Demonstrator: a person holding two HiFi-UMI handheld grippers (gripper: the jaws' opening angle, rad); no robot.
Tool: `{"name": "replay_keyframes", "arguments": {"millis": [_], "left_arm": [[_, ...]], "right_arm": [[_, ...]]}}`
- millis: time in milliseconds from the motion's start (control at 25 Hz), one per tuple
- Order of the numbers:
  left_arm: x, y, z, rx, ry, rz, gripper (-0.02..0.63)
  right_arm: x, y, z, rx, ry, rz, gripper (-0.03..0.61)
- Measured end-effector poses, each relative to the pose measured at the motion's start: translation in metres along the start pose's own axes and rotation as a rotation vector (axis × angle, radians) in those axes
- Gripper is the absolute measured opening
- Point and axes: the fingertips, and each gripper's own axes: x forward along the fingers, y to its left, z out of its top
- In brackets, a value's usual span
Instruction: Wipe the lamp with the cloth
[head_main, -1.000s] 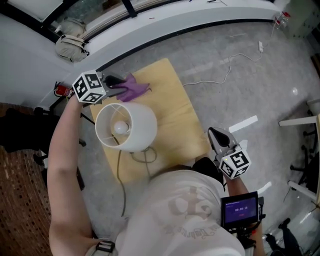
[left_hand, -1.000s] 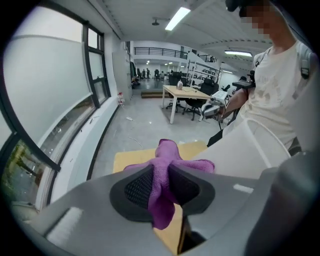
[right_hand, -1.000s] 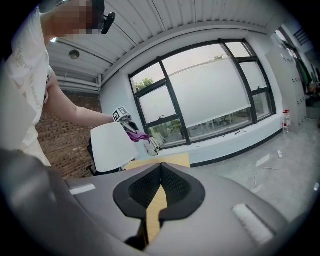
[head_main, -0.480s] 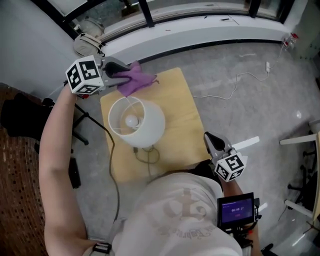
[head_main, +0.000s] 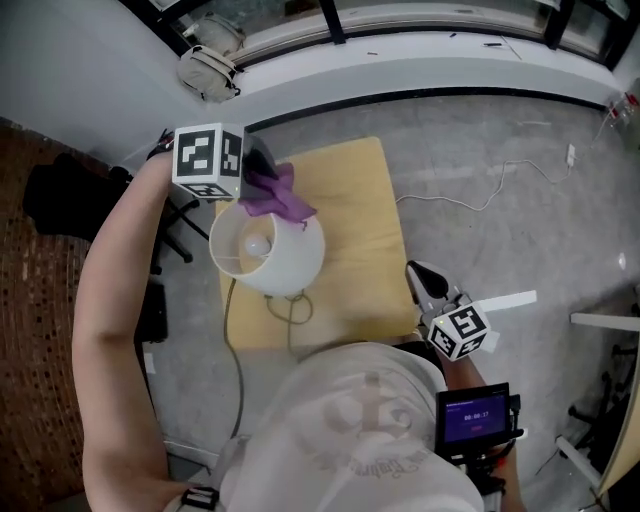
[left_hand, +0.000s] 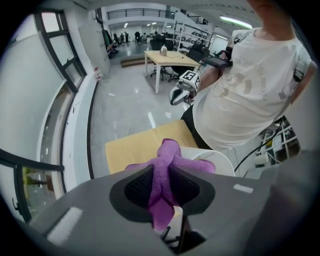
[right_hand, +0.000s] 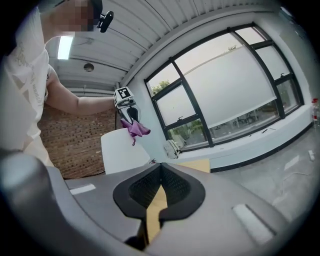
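A lamp with a white shade stands on a low pale wooden table. My left gripper hangs over the shade's far rim, pointing down and shut on a purple cloth that drapes onto the rim. In the left gripper view the cloth is pinched between the pads, with the shade just below. My right gripper is held off the table's near right corner, shut with nothing in it. The right gripper view shows the shade and the cloth from the side.
The lamp's cord loops on the table and runs off its near left side. A bag lies on the window ledge, and a white cable lies on the floor at right. Dark gear stands at left.
My left gripper has risen with the cloth from the table behind the lamp, tipped downward and come over the shade's far rim. The right gripper has shifted a little.
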Motion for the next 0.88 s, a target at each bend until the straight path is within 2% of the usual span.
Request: {"name": "replay_keyframes", "arguments": {"millis": [200,320,480,640,880], "left_arm": [[0.03,0.009,-0.008,-0.169,0.19,-0.095,0.092],[0.049,0.011,-0.012,-0.233,0.268,-0.147,0.092],[0.075,0.01,-0.015,-0.258,0.345,-0.168,0.092],[0.095,-0.005,-0.02,-0.262,0.4,-0.173,0.092],[0.129,0.009,-0.003,-0.261,0.428,-0.19,0.094]], "right_arm": [[0.006,-0.028,0.003,0.025,0.01,0.062,0.011],[0.01,-0.043,0.002,0.044,0.018,0.099,0.011],[0.011,-0.058,-0.005,0.065,0.034,0.129,0.011],[0.01,-0.051,-0.011,0.062,0.055,0.163,0.011],[0.021,-0.068,-0.011,0.063,0.076,0.218,0.011]]}}
